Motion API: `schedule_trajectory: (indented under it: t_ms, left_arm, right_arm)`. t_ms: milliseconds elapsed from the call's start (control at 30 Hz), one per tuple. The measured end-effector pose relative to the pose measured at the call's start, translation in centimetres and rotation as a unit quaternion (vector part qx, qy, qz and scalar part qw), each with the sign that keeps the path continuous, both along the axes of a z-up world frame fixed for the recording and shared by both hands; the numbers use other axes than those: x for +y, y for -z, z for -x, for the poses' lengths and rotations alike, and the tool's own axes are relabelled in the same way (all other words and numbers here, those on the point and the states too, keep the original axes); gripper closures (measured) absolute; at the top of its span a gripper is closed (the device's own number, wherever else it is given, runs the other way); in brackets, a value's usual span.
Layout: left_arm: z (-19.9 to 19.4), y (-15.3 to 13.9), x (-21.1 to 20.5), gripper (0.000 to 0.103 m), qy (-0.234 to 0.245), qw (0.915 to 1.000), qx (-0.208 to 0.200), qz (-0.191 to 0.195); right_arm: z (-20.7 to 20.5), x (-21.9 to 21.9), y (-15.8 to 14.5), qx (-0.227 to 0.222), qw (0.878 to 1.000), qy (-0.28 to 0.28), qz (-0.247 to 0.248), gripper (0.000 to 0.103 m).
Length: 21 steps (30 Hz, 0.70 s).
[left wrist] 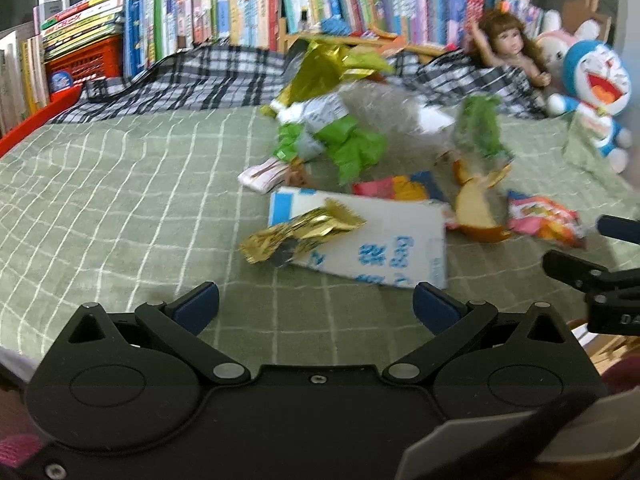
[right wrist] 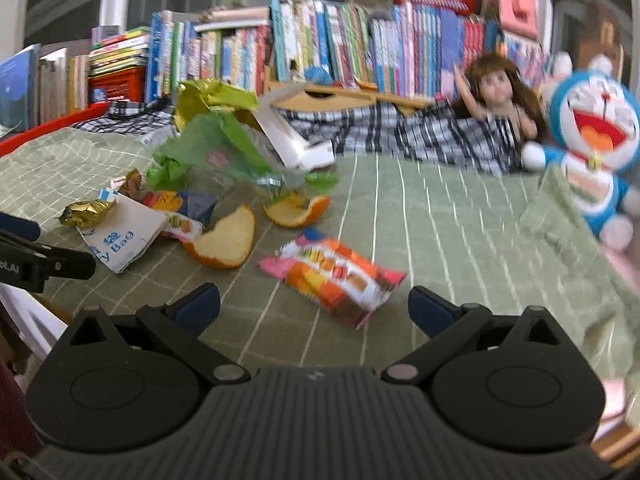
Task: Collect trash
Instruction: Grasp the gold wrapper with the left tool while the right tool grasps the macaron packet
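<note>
- The left gripper [left wrist: 316,300] is hovering low over the near edge of the bed [left wrist: 120,200] with its jaws spread wide and nothing between them
- Just beyond its fingertips, a crumpled gold wrapper [left wrist: 304,232] is lying across the near corner of a white paper bag with blue print [left wrist: 372,236], both flat on the green checked cover
- The right gripper [right wrist: 314,304] is likewise standing released and empty, its jaws framing a pink and orange snack packet [right wrist: 336,280] that is lying just ahead of them, nearest to the front edge of the bed
- Further out, pieces of orange peel [right wrist: 224,244] are resting between the packet and the paper bag, and a heap of green and gold wrappers [right wrist: 216,144] is piling up toward the middle of the bed, with a torn white box [right wrist: 292,140] leaning behind it
- At the far edge, a doll [right wrist: 496,88] and a blue plush toy [right wrist: 592,132] are sitting by a checked blanket [right wrist: 420,136] in front of rows of books [right wrist: 320,40]; these are not litter
- Judging by this, the step in hand is the approach for a first pick, with all the trash still scattered on the bed
- The next move is probably calling for each gripper to go forward and down onto its nearest piece, pinching the thin film without catching the bedcover
- No bin or bag for collecting is showing in either view
</note>
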State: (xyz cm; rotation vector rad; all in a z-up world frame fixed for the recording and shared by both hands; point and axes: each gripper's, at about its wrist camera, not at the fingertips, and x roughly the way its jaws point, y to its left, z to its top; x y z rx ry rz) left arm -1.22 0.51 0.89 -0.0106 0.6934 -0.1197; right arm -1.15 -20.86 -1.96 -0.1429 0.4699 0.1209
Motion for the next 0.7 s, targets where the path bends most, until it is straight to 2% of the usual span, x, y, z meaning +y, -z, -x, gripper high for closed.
schedule_trajectory:
  t_ms: [200, 333, 433, 533, 700]
  left_arm:
    - [-0.4, -0.6, -0.7, 0.0, 0.018, 0.9991, -0.037, 0.008]
    - [-1.4, 0.1, -1.2, 0.0, 0.034, 0.9987, -0.035, 0.015]
    - [-1.6, 0.8, -1.4, 0.0, 0.038, 0.9989, -0.01, 0.027]
    - [-1.2, 0.6, -0.7, 0.0, 0.016, 0.9988, -0.025, 0.039]
    - [-0.1, -0.8, 1.4, 0.0, -0.012, 0.9966, -0.073, 0.037]
  right_arm:
    - [-2.3, -0.4, -0.4, -0.002, 0.999, -0.039, 0.037, 0.0]
    - [-4.0, -1.2, 0.0, 0.013, 0.998, -0.048, 0.032, 0.004]
    - [-4.6, -1.4, 0.3, 0.024, 0.998, -0.05, 0.024, 0.008]
    - [-4.7, -1.6, 0.6, 0.031, 0.998, -0.052, 0.016, 0.012]
    - [-4.2, -1.7, 0.9, 0.029, 0.998, -0.061, 0.011, 0.021]
